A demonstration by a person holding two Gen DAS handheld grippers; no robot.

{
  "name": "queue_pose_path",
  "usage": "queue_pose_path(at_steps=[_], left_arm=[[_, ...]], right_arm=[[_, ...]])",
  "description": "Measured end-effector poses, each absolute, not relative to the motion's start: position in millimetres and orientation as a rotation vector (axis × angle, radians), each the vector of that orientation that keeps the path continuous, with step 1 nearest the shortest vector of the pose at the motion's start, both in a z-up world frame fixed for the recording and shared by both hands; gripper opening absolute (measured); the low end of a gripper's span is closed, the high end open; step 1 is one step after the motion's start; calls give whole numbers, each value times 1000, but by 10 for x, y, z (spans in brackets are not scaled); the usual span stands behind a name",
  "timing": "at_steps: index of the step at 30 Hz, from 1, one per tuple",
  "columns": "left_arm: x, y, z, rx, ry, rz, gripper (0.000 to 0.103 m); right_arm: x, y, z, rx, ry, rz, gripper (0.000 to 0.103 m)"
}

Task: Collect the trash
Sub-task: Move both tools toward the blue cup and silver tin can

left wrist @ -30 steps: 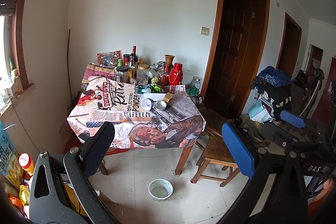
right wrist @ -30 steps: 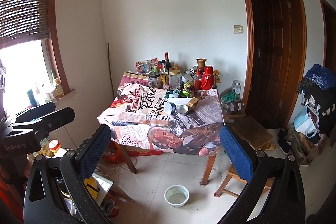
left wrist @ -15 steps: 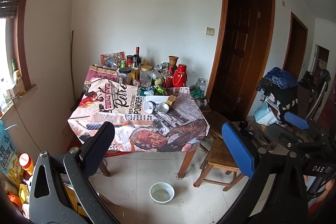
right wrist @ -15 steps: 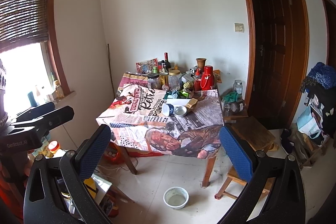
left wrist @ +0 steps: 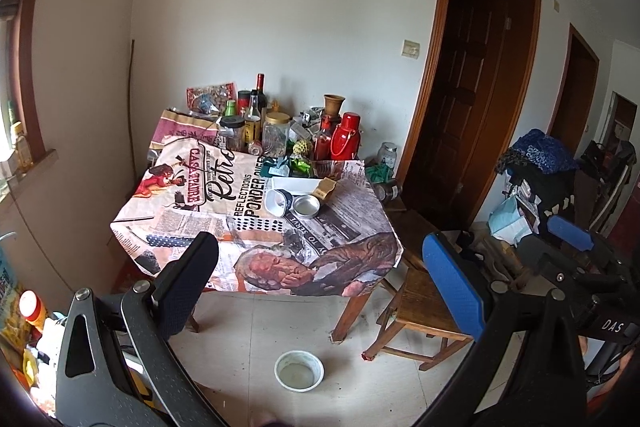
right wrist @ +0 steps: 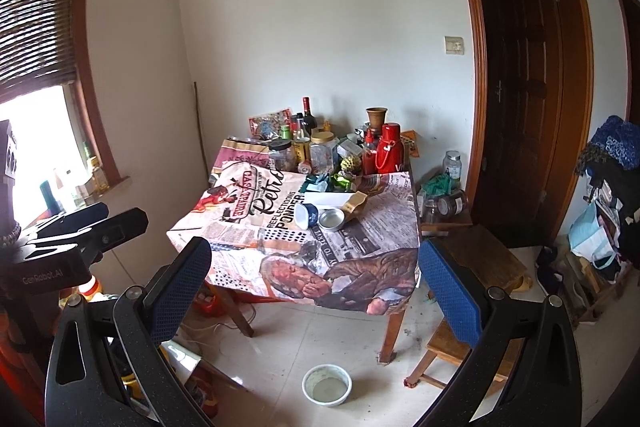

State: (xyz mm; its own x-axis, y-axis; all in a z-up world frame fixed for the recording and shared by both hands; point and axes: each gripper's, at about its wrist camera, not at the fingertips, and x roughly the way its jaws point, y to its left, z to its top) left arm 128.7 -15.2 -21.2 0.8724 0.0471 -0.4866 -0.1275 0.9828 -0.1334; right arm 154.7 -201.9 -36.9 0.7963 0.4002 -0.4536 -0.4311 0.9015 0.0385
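Observation:
A table with a printed newspaper-style cloth (left wrist: 208, 223) (right wrist: 360, 239) stands ahead against the far wall. On it lie a tipped blue cup (left wrist: 276, 202) (right wrist: 307, 215), a round metal tin (left wrist: 306, 206) (right wrist: 332, 219), a gold wrapper (left wrist: 325, 189) (right wrist: 353, 203), a white box (left wrist: 292, 183) and green wrappers (left wrist: 298, 166) (right wrist: 340, 181). My left gripper (left wrist: 320, 291) is open and empty, well short of the table. My right gripper (right wrist: 316, 291) is open and empty too, also short of the table.
Bottles, jars and a red thermos (left wrist: 346, 142) (right wrist: 387, 154) crowd the table's back. A white bowl (left wrist: 299, 371) (right wrist: 327, 385) sits on the floor in front. Wooden stools (left wrist: 424, 311) (right wrist: 472, 255) stand right of the table. Dark doors (left wrist: 468, 115) lie right, clutter left.
Both grippers have moved a little closer to the table, and the views have tilted slightly upward. Both stay open and empty.

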Motion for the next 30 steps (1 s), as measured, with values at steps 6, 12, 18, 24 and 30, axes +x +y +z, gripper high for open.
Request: queue_pose_path(at_steps=[6, 12, 18, 24, 30], left_arm=[[1892, 219, -347, -163, 514, 85, 103], [2600, 707, -338, -160, 527, 96, 103], [3252, 1125, -380, -116, 542, 77, 103], [3796, 1324, -666, -113, 618, 29, 100], [4331, 1398, -1130, -162, 747, -8, 97]], right_arm=[[2031, -1823, -463, -54, 498, 404, 103], [2630, -1473, -524, -17, 546, 349, 103], [3161, -1164, -620, 24, 593, 286, 103], [3652, -981, -887, 35, 679, 225, 103], [4061, -944, -1204, 45, 789, 191, 103]])
